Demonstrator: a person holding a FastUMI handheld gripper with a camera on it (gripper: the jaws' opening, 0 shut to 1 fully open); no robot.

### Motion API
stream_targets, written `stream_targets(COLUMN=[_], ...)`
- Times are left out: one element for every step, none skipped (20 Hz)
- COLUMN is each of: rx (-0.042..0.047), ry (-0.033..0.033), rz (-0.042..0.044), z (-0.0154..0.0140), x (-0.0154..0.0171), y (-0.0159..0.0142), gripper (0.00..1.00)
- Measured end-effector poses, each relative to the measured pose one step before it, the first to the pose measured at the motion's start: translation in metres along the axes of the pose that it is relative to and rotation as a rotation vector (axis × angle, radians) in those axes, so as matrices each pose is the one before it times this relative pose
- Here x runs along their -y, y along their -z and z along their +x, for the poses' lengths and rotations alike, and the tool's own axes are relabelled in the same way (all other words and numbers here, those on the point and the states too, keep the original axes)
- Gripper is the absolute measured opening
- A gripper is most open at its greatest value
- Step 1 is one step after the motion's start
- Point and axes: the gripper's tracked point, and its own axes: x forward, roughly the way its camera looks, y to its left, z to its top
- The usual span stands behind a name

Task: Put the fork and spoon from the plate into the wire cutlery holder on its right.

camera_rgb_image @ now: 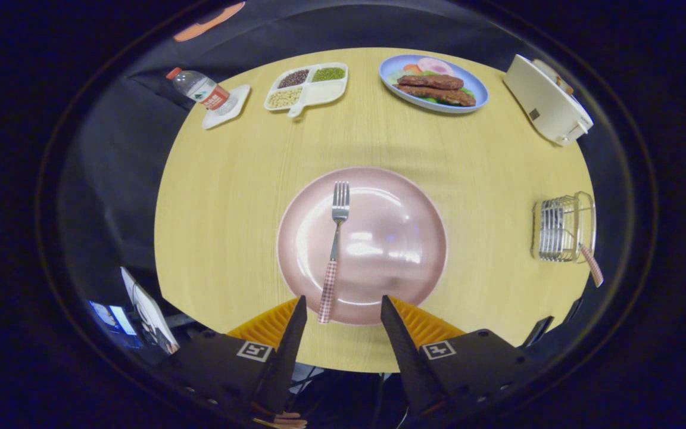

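Hovering wide open and empty, the gripper (343, 310) straddles the fork (334, 250) handle over the plate (402, 238).

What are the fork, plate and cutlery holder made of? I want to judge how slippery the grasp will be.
The fork looks like polished metal at the tines and neck, with a checked, likely plastic handle. The plate seems glazed ceramic or glossy plastic, given its bright reflections. The cutlery holder is shiny metal wire. The claw is open, the fork's handle end between its fingers.
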Motion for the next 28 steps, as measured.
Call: stream_targets(rx=[0.00052, 0.00687, 0.01307, 0.00767, 0.00600, 0.00402, 0.01023, 0.01530, 0.00912, 0.00746, 0.00841, 0.00688, -0.00252, -0.00260, -0.00463, 0.00280, 0.00598, -0.00120, -0.00430, -0.00336, -0.00675, -0.00591, -0.00892, -0.00702, -0.00648, -0.00382, 0.00236, 0.00639], ry=[0.00682, 0.01271, 0.00654, 0.01234, 0.02151, 0.00408, 0.00727, 0.00856, -0.00076, 0.00055, 0.01934, 0.00860, 0.00979, 0.00879, 0.01835, 0.00236, -0.00189, -0.01418, -0.01297, -0.00933, -0.00426, -0.00999, -0.01422, -0.01628, -0.01268, -0.01021, -0.00431, -0.00214], rz=[0.01341, 0.01488, 0.02197, 0.01202, 0.01289, 0.02155, 0.01863, 0.01076, 0.00036, -0.00513, -0.00194, 0.00698, 0.00623, -0.00108, -0.00878, -0.00845, 0.00077, 0.00123, 0.00398, 0.00499, 0.00238, 0.00873, 0.00918, 0.01080, 0.00542, 0.00000, -0.00717, -0.01012], z=[0.01011, 0.00838, 0.01059, 0.00822, 0.00691, 0.00594, 0.00486, 0.00394, 0.00267, 0.00096, 0.00278, 0.00041, 0.00203, -0.00168, 0.00673, -0.00006, -0.00431, 0.00038, -0.00221, -0.00440, -0.00456, -0.00676, -0.00800, -0.00903, -0.01008, -0.01035, -0.01136, -0.01132], x=[-0.00238, -0.00005, -0.00384, -0.00043, 0.00107, -0.00209, -0.00213, -0.00079, -0.00230, -0.00151, 0.00252, 0.00037, 0.00038, 0.00091, 0.00190, -0.00054, 0.00021, 0.00059, 0.00081, 0.00210, 0.00434, 0.00440, 0.00452, 0.00575, 0.00751, 0.00898, 0.01180, 0.01337], y=[0.00054, -0.00075, -0.00323, -0.00141, -0.00038, -0.00005, -0.00057, -0.00237, 0.00142, 0.00012, -0.00031, -0.00065, 0.00298, 0.00097, 0.00413, 0.00052, -0.00153, 0.00248, 0.00087, -0.00022, 0.00054, 0.00076, 0.00087, 0.00041, 0.00048, -0.00059, -0.00194, -0.00279], gripper=[0.76, 0.76, 0.74, 0.71, 0.69, 0.67, 0.62, 0.56, 0.51, 0.49, 0.47, 0.38, 0.29, 0.28, 0.21, 0.15, 0.16, 0.09, 0.09, 0.09, 0.09, 0.09, 0.09, 0.09, 0.09, 0.09, 0.09, 0.09])
